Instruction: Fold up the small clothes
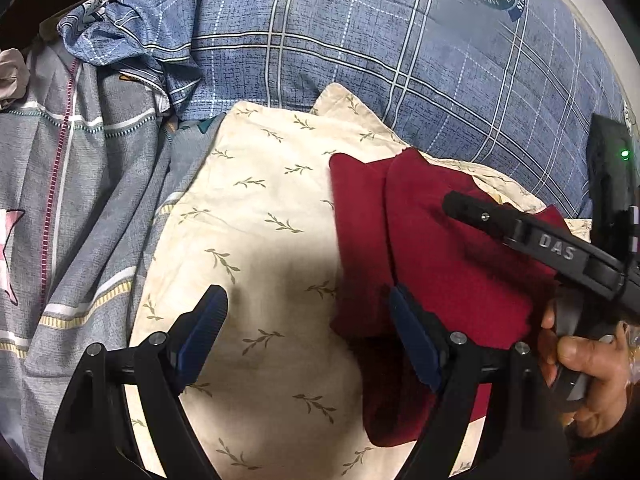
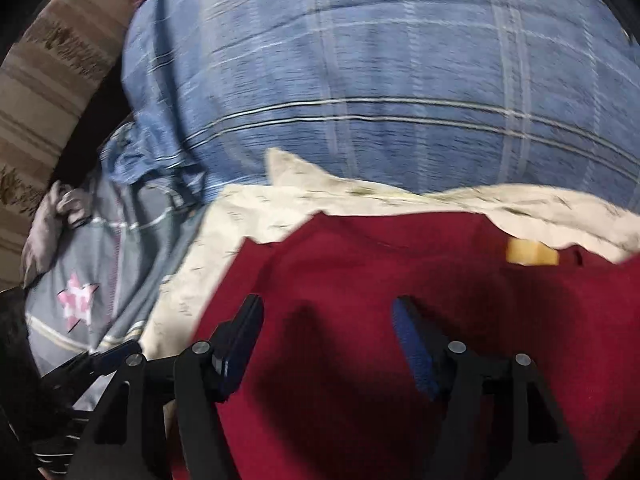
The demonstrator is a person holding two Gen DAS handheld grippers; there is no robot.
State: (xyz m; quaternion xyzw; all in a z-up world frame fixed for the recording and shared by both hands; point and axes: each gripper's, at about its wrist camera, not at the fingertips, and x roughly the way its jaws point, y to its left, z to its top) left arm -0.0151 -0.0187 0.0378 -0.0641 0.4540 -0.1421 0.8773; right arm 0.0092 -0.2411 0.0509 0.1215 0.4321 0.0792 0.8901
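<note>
Blue-padded jaws of the left hand-held gripper (image 1: 308, 312) nearest the lens, spread wide, released, nothing between them, poised over cream leaf-print cloth (image 1: 256, 216). Right-side pad of that tool just at the left edge of the red garment (image 1: 436, 240). Red garment lying partly folded on the cream cloth, one layer lapped over another, lower end running under the gripper frame. Right hand-held gripper (image 2: 328, 312) also parted, released, jaws apart above the red fabric with shadows of both fingers cast on it; contact with the cloth not clear in the blurred right wrist view. Same tool seen from the left wrist as a black finger reaching in from the right over the garment, held by a hand (image 1: 588, 356) at the lower right edge. Small yellow tag (image 2: 532, 256) near the far edge of the garment. Beyond, grey patterned bedding (image 1: 80, 200) with a pink star to the left. Farthest, blue plaid quilt (image 1: 360, 40) with a round emblem across the top. Brown striped fabric (image 2: 52, 80) at the upper left in the right wrist view
</note>
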